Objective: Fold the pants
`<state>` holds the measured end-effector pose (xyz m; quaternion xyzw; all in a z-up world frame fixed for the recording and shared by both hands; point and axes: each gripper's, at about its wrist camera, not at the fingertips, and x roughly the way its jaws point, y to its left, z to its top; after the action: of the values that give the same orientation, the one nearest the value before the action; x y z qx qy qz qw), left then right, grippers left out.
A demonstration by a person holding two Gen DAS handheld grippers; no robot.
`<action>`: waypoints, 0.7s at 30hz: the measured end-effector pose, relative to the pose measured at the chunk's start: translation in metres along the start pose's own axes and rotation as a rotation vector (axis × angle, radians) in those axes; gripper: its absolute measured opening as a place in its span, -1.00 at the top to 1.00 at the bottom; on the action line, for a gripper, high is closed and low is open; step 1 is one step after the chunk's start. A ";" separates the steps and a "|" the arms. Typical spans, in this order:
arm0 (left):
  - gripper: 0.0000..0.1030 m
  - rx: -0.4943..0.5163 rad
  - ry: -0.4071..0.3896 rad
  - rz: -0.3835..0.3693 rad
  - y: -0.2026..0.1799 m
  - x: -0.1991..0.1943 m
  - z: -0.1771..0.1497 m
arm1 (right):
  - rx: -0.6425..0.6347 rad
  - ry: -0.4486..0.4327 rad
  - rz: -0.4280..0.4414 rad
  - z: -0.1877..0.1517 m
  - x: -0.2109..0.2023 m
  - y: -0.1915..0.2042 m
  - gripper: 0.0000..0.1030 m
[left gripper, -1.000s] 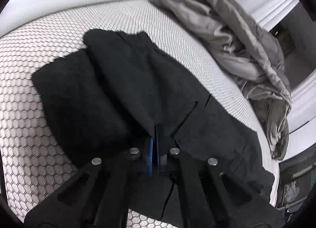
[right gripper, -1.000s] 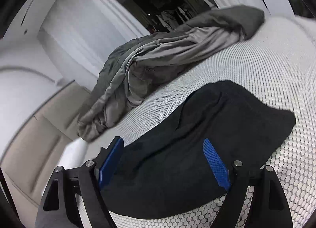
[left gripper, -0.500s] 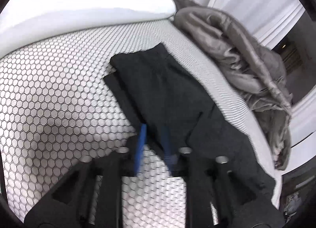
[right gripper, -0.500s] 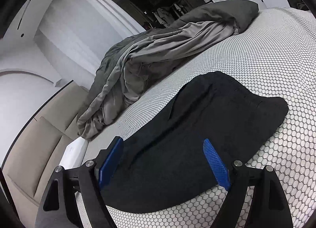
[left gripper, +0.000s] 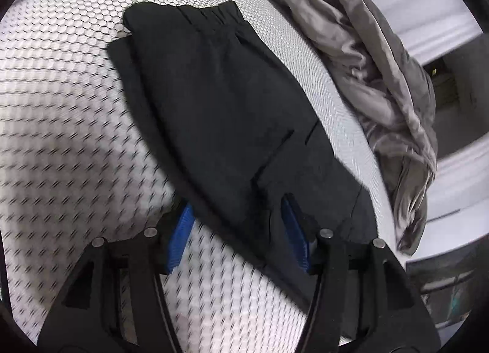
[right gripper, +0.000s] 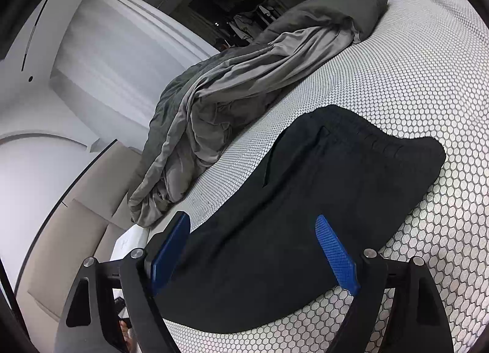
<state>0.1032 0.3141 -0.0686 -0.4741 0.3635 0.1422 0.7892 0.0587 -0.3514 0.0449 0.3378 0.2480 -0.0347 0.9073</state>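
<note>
Black pants (left gripper: 232,108) lie folded lengthwise on the white honeycomb-patterned bed (left gripper: 61,108), with the elastic waistband at the far end. My left gripper (left gripper: 237,231) is open and empty, its blue pads on either side of the near edge of the pants. In the right wrist view the pants (right gripper: 305,215) lie flat, with the waistband at the right. My right gripper (right gripper: 253,249) is open and empty, held over the near part of the pants.
A crumpled grey duvet (left gripper: 366,56) lies along the bed's far side beside the pants; it also shows in the right wrist view (right gripper: 244,84). A beige headboard (right gripper: 70,218) and white walls stand beyond the bed's edge.
My left gripper, shut on a fold of the pants a second ago, has laid it over and opened. The pants now lie narrower and flatter. The right gripper stays open, little moved.
</note>
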 end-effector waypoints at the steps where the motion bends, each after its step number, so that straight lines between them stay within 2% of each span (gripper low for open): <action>1: 0.02 -0.032 -0.017 -0.012 0.002 0.002 0.001 | -0.008 0.000 -0.004 0.000 0.000 0.000 -0.67; 2: 0.23 -0.070 -0.044 -0.032 0.005 0.001 0.004 | -0.010 0.001 -0.006 0.000 0.001 0.000 -0.67; 3: 0.65 -0.082 -0.059 -0.044 0.004 0.001 0.004 | -0.004 0.005 -0.004 0.000 0.003 -0.002 -0.67; 4: 0.90 -0.091 -0.077 -0.067 0.004 0.000 0.004 | 0.016 0.011 0.004 0.001 0.005 -0.005 -0.67; 5: 0.99 -0.096 -0.116 -0.085 0.007 -0.008 0.005 | 0.035 0.015 0.003 0.001 0.006 -0.008 -0.67; 8: 1.00 -0.084 -0.200 -0.088 0.010 -0.033 0.002 | 0.062 0.011 -0.042 0.003 0.005 -0.018 -0.67; 10: 1.00 -0.056 -0.234 -0.061 0.012 -0.049 0.004 | 0.069 -0.018 -0.074 0.007 -0.006 -0.027 -0.67; 15: 1.00 -0.060 -0.238 -0.019 0.026 -0.063 0.018 | 0.181 -0.116 -0.109 0.018 -0.046 -0.070 -0.67; 17: 1.00 -0.060 -0.232 -0.003 0.031 -0.063 0.020 | 0.230 -0.067 -0.106 0.017 -0.039 -0.086 -0.67; 18: 1.00 -0.063 -0.229 0.006 0.032 -0.061 0.020 | 0.260 -0.009 -0.078 0.014 -0.028 -0.093 -0.66; 21: 1.00 -0.047 -0.232 0.043 0.023 -0.050 0.020 | 0.295 0.065 -0.026 0.006 0.004 -0.098 -0.62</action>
<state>0.0641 0.3488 -0.0425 -0.4648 0.2765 0.2215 0.8114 0.0419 -0.4297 -0.0113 0.4652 0.2739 -0.0718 0.8387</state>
